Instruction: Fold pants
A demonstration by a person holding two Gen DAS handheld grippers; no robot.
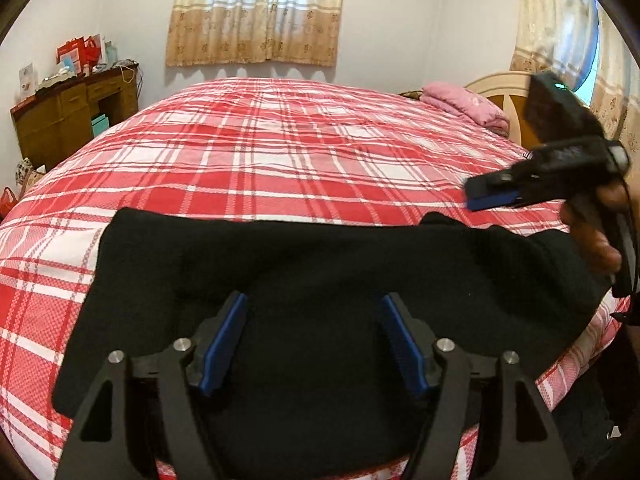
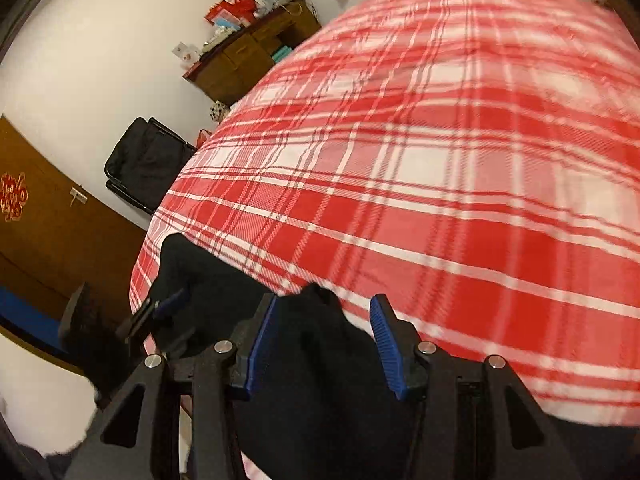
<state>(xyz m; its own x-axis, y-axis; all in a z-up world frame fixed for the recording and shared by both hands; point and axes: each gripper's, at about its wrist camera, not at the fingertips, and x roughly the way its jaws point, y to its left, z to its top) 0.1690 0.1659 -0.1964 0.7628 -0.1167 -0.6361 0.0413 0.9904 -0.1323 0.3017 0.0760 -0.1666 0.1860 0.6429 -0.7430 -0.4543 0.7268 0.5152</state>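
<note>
The black pants [image 1: 312,264] lie folded in a wide band across the near edge of the bed with the red plaid cover [image 1: 280,152]. My left gripper [image 1: 314,304] is open and empty, its blue pads hovering over the middle of the pants. My right gripper [image 2: 324,308] is open, its jaws standing either side of a raised bump at the pants' right end [image 2: 316,344]. The right gripper also shows in the left wrist view [image 1: 496,196], above the pants' right end. The left gripper shows blurred in the right wrist view [image 2: 160,308].
A pink folded blanket [image 1: 464,104] lies by the cream headboard [image 1: 500,88]. A cluttered wooden desk [image 1: 76,108] stands at the far left wall. A black chair [image 2: 148,160] and a brown door [image 2: 48,224] stand beyond the bed's left side. Curtains [image 1: 256,12] hang behind.
</note>
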